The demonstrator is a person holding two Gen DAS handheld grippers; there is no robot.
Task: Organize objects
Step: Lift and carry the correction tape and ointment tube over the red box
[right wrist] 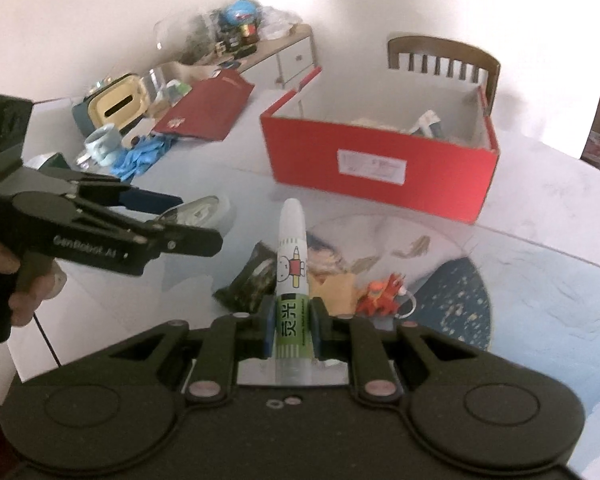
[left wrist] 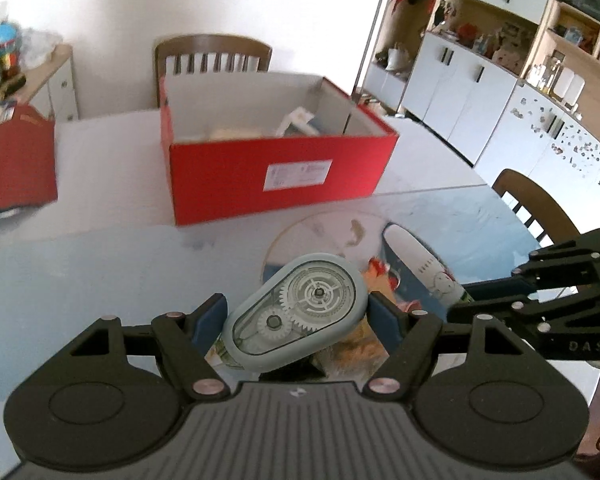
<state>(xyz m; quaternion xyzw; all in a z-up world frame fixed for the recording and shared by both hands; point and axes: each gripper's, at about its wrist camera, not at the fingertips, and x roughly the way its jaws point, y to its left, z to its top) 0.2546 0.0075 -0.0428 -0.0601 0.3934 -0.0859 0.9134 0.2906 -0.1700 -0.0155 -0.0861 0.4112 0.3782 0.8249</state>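
My left gripper (left wrist: 296,314) is shut on a grey-blue correction tape dispenser (left wrist: 300,310) with clear gears, held above the table. It also shows in the right wrist view (right wrist: 198,210), held by the left gripper (right wrist: 168,216). My right gripper (right wrist: 291,330) is shut on a white and green glue stick (right wrist: 292,276), which also shows in the left wrist view (left wrist: 420,264). An open red box (left wrist: 276,164) (right wrist: 380,160) with several items inside stands ahead on the table.
A red toy figure (right wrist: 382,294), a dark snack packet (right wrist: 252,276) and paper scraps lie on the table. A red folder (right wrist: 208,106), a mug (right wrist: 102,146), blue gloves (right wrist: 140,156) and clutter sit at the left. Wooden chairs (left wrist: 212,56) stand around.
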